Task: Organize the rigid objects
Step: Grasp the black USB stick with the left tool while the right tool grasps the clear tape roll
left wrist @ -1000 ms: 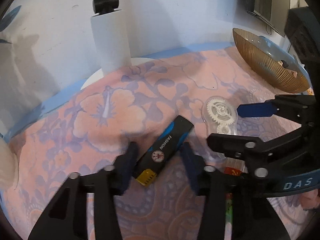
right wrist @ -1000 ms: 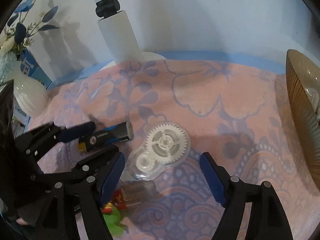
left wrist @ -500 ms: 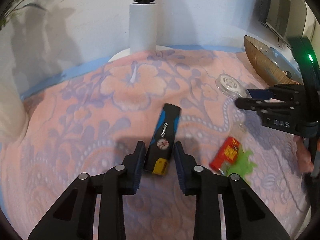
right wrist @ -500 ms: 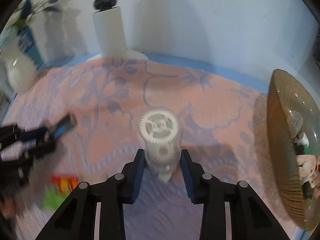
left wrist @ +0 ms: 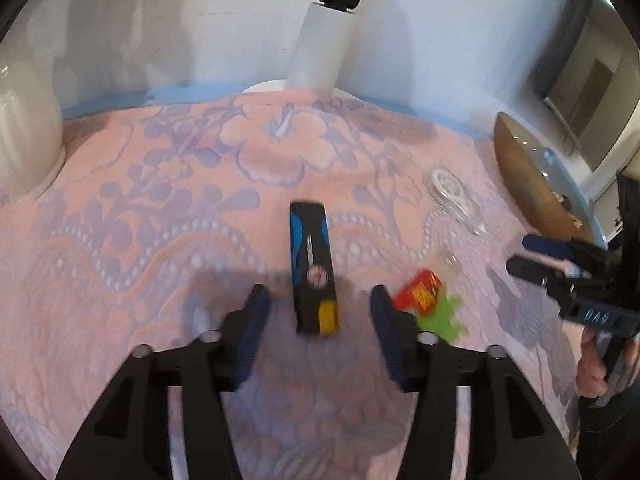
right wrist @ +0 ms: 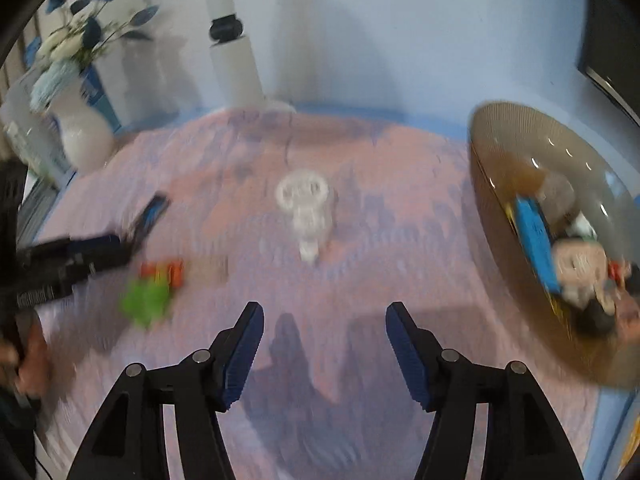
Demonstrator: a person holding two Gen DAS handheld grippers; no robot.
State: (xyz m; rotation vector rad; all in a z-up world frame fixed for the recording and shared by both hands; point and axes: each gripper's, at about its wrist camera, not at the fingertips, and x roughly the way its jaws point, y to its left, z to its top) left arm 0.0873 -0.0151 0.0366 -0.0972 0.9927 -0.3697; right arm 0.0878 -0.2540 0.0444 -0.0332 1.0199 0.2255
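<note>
A black and blue stick with a yellow end (left wrist: 312, 264) lies on the pink flowered cloth (left wrist: 160, 240). Its near end sits between the fingers of my left gripper (left wrist: 320, 312), whose jaws are opening with gaps on both sides. A clear tape dispenser with white gears (right wrist: 306, 208) lies on the cloth ahead of my right gripper (right wrist: 326, 320), whose jaws are opening with nothing between them. The same stick (right wrist: 150, 212) and the left gripper (right wrist: 116, 248) appear blurred at the left of the right wrist view. The dispenser (left wrist: 452, 196) and right gripper (left wrist: 528, 256) show at the right of the left wrist view.
A ribbed golden bowl (right wrist: 500, 152) with several toys stands at the right. A red packet (left wrist: 420, 294) on a green piece (left wrist: 444, 320) lies beside the stick. A white post (left wrist: 320, 52) stands at the back and a white vase (right wrist: 84, 136) at the far left.
Both grippers were shut on their things half a second ago and have opened. The stick and the dispenser lie free on the cloth. The right gripper has drawn back from the dispenser.
</note>
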